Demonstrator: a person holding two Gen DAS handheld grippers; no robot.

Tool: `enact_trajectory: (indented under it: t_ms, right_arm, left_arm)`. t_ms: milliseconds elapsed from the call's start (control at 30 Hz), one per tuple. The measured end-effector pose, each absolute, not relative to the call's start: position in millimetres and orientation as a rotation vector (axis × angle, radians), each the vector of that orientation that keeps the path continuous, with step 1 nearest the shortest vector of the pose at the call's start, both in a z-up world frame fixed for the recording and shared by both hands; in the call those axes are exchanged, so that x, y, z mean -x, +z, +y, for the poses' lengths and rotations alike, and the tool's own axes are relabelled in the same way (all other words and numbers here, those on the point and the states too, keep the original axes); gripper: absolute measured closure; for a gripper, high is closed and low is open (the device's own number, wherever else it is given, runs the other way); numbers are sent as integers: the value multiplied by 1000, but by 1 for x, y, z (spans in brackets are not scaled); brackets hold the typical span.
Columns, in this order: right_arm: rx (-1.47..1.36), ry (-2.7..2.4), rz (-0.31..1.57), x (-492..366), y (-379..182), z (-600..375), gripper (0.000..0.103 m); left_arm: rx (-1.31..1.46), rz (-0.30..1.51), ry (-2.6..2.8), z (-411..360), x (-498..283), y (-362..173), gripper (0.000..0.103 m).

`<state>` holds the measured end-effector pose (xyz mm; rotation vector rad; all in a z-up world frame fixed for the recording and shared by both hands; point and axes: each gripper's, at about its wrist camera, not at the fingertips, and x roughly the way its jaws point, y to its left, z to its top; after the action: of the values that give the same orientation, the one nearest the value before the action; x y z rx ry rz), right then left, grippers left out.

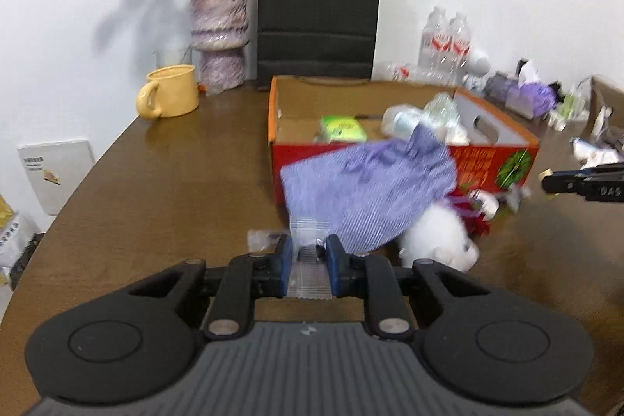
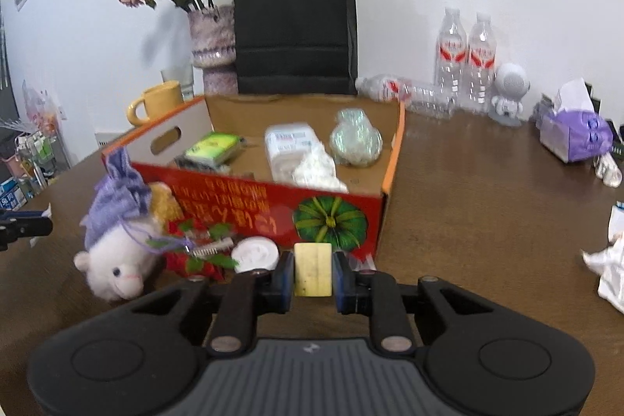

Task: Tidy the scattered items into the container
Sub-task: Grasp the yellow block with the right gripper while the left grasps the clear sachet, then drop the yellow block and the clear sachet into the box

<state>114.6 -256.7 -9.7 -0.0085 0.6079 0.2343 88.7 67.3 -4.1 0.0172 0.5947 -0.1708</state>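
An open cardboard box (image 1: 503, 142) with red printed sides stands on the brown table; it also shows in the right wrist view (image 2: 394, 151). Inside lie a green packet (image 2: 212, 147), a white package (image 2: 286, 147) and a shiny wrapped item (image 2: 355, 139). My left gripper (image 1: 309, 247) is shut on a clear plastic packet (image 1: 308, 271). A purple striped pouch (image 1: 370, 190) lies over a white plush toy (image 1: 436, 240) before the box. My right gripper (image 2: 312, 269) is shut on a yellow card (image 2: 312, 269). A white round lid (image 2: 255, 254) and red-green decoration (image 2: 195, 252) lie beside the plush (image 2: 117, 260).
A yellow mug (image 1: 169, 96), a vase of dried roses (image 1: 220, 38) and a black paper bag (image 1: 318, 14) stand behind the box. Water bottles (image 2: 466, 61), a white figurine (image 2: 509, 94), a purple tissue pack (image 2: 573, 137) and crumpled white paper (image 2: 610, 268) are on the right.
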Motion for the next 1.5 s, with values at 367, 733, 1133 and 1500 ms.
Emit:
enact_trajectory:
  t_ms: [367,733,1133,1500]
  right_arm:
    - [1,278,511,-160,36,-236,84]
    - [23,309,646,-250,8,-174,84]
    - [58,367,771,-282,-28,-163,83]
    - [44,356,679,-258,-1,-173,38]
  left_arm:
    - [-28,467,-242,42,-153,47,84]
    - [-9,614,-274,13,-262,12,84]
    - [-40,720,-223,5,-291,-19,77]
    - [-48,655,-156,6,-267,2,17]
